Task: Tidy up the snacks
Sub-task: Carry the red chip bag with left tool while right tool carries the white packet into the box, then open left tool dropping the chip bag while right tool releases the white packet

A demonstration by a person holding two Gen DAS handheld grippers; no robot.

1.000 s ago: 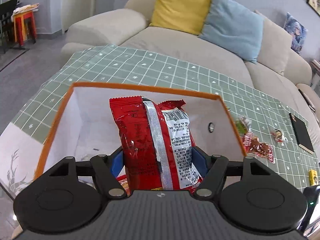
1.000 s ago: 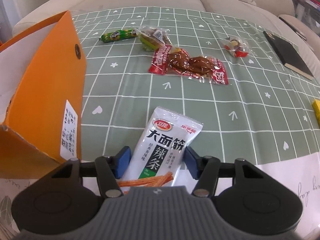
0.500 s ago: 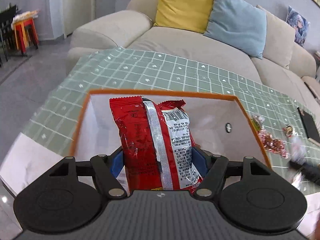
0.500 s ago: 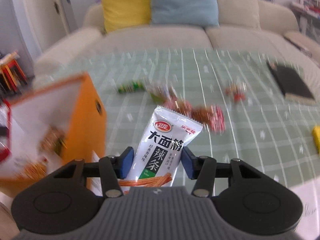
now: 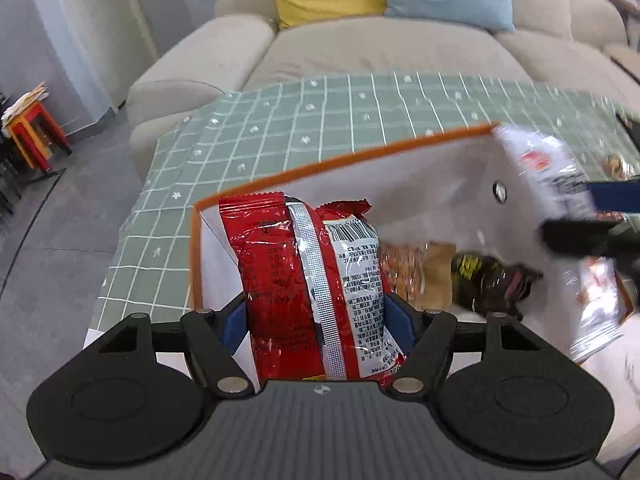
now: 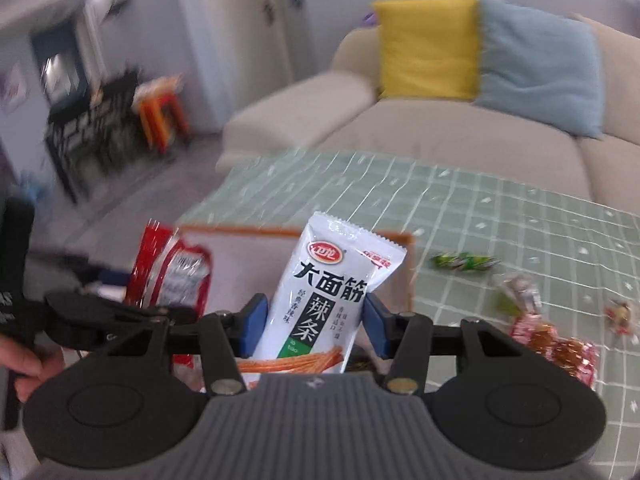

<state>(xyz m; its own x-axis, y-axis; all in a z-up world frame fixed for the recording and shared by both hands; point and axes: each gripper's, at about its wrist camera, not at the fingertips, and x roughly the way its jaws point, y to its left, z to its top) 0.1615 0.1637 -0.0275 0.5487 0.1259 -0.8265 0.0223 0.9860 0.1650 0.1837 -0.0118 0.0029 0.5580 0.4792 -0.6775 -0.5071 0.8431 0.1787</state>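
Hanging over the orange box point(image 5: 192, 264), a red bag point(image 5: 312, 300) is clamped by the left gripper point(image 5: 316, 320), a white packet point(image 6: 332, 292) by the right gripper point(image 6: 312, 320), seemingly for dropping in.

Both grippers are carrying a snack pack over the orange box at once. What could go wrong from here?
1. Collision: the right gripper with its white spicy-strip packet is crossing the box mouth close to the left gripper and its red foil snack bag; they may bump.
2. The tall red bag may catch on the orange-rimmed white box edge.
3. The box already holds snacks, so a dropped pack may land on top and slide out.
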